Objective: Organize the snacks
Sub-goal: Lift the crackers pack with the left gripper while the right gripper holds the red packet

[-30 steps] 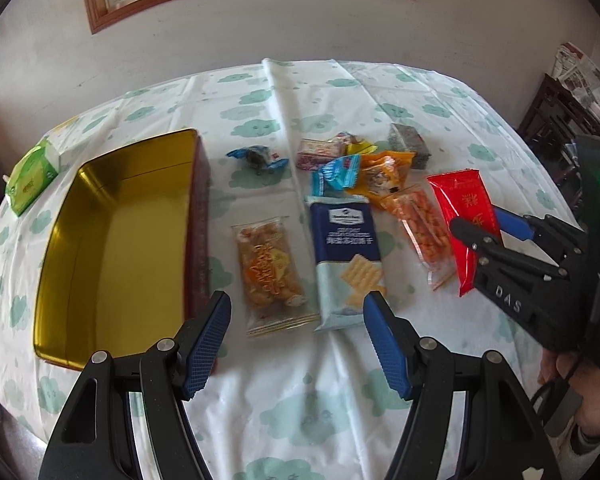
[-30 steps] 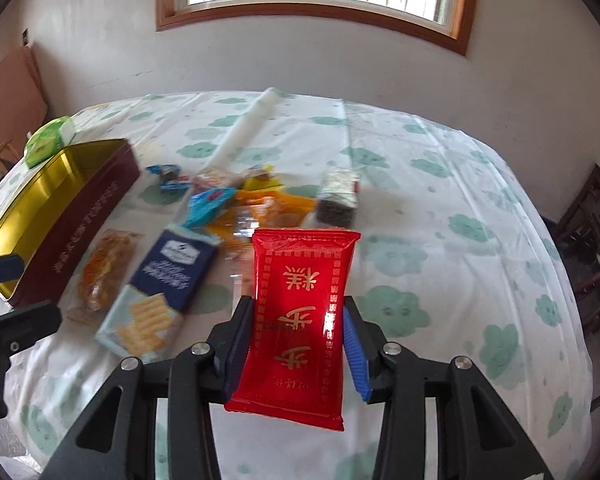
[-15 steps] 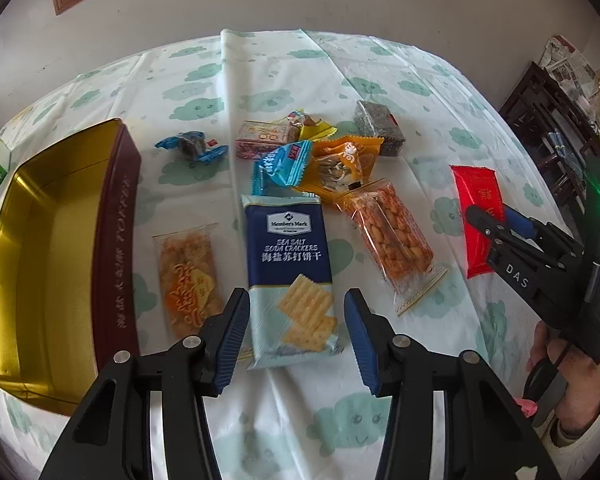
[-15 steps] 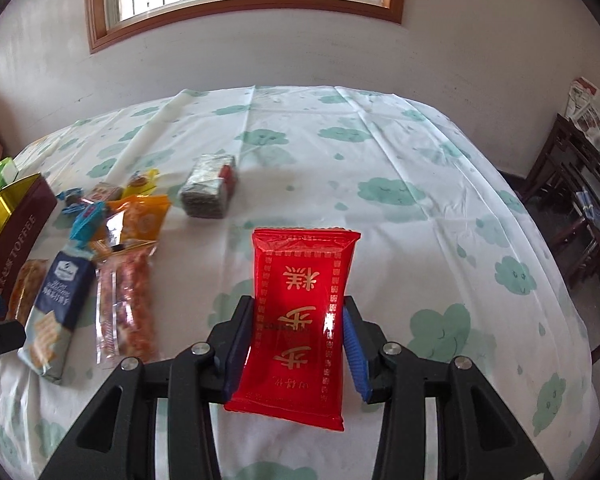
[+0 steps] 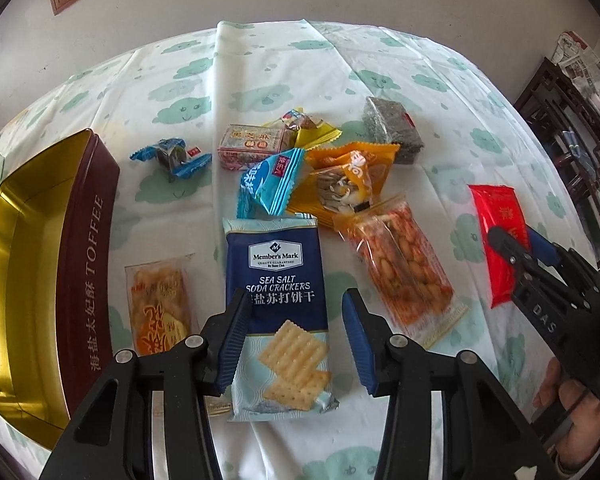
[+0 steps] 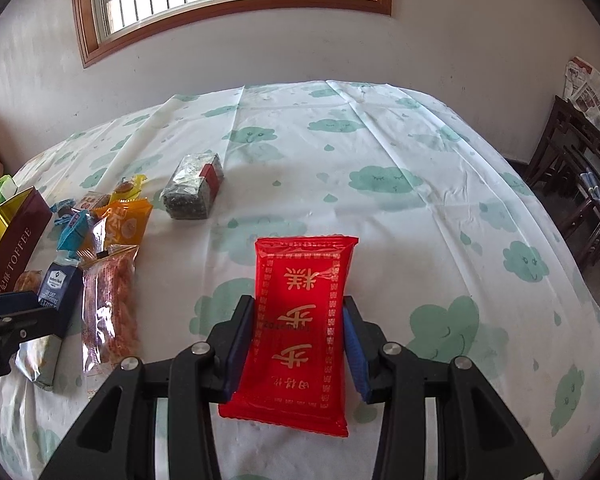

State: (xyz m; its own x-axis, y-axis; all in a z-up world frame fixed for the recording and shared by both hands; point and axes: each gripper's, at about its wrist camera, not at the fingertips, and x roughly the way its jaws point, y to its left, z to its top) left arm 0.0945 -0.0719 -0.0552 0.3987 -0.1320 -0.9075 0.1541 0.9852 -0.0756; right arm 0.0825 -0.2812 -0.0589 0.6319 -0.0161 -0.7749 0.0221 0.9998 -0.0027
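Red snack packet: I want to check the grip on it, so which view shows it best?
The right wrist view: the red snack packet fills the centre, clamped in the right hand-held gripper. The left wrist view shows it small, at the edge, partly hidden.

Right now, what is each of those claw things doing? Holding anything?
Left gripper: open, poised around the sea salt cracker packet, not clamping it.
Right gripper: shut on the red snack packet.

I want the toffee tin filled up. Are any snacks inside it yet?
No, the toffee tin shows only its bare gold inside, with every snack elsewhere.
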